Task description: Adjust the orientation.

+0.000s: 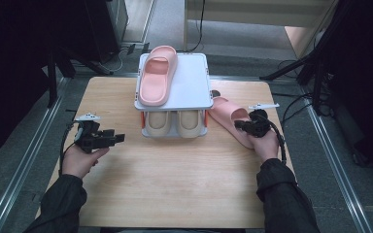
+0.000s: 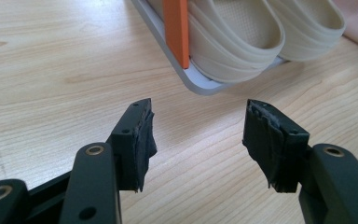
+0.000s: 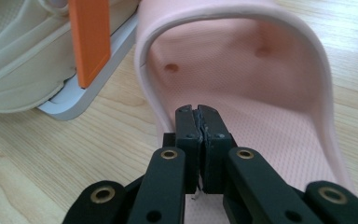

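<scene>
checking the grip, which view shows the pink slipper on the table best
The right gripper view: the pink slipper on the table fills it close up, strap arching over the footbed, with the right gripper shut just above the footbed. The high view shows it small, beside the rack. The left gripper view catches a sliver at its right edge.

high view looks down the table (image 1: 175,179); both gripper views sit low, probably sharing the rack (image 2: 200,84).
</scene>
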{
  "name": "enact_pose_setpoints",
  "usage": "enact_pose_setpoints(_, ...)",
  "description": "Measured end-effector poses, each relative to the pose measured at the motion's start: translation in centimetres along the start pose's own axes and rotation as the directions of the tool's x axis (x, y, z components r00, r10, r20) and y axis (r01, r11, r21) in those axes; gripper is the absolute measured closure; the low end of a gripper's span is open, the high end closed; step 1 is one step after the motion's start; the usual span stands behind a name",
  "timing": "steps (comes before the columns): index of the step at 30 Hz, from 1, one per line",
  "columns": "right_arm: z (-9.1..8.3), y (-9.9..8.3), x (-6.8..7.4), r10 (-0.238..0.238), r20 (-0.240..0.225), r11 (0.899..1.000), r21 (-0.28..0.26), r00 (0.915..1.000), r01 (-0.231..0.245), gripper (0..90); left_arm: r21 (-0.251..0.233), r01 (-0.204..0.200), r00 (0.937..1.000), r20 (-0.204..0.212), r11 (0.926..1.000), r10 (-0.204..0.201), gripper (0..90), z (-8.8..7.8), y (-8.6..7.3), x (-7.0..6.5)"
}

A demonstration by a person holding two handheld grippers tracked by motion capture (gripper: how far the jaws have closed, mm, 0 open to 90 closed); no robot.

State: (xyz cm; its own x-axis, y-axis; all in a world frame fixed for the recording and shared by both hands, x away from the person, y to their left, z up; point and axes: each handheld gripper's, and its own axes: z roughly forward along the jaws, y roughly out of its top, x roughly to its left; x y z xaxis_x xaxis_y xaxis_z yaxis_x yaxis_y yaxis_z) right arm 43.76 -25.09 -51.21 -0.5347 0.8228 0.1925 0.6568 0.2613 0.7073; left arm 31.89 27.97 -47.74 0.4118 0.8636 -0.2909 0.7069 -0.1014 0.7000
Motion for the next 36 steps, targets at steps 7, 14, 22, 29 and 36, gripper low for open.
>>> enact_pose_setpoints(7,0.6,0.4,1.2,-0.003,-0.009,1.0,0.019,1.0,0.003,88.5,-0.01,0.004,1.0,-0.001,0.9999,-0.004,41.8,-0.5,-0.3,0.1)
enact_pose_setpoints(14,1.2,0.8,2.3,0.004,-0.008,1.0,0.03,1.0,-0.004,87.0,-0.005,0.005,1.0,-0.001,1.0,-0.005,41.8,-0.5,-0.4,0.2)
enact_pose_setpoints(22,1.7,1.0,2.8,0.023,-0.009,1.0,0.021,0.9997,-0.023,86.9,0.014,0.003,1.0,0.006,0.9999,-0.003,41.7,0.0,-0.4,0.2)
enact_pose_setpoints(29,2.0,1.1,3.1,0.035,-0.006,0.999,0.019,0.9994,-0.035,82.9,0.023,0.002,0.9999,0.016,0.9997,-0.003,41.5,0.2,-0.3,0.2)
enact_pose_setpoints(36,0.5,0.7,2.8,0.045,-0.006,0.999,-0.003,0.999,-0.045,76.2,0.007,0.015,0.9994,0.031,0.9999,-0.015,41.5,0.5,0.5,0.4)
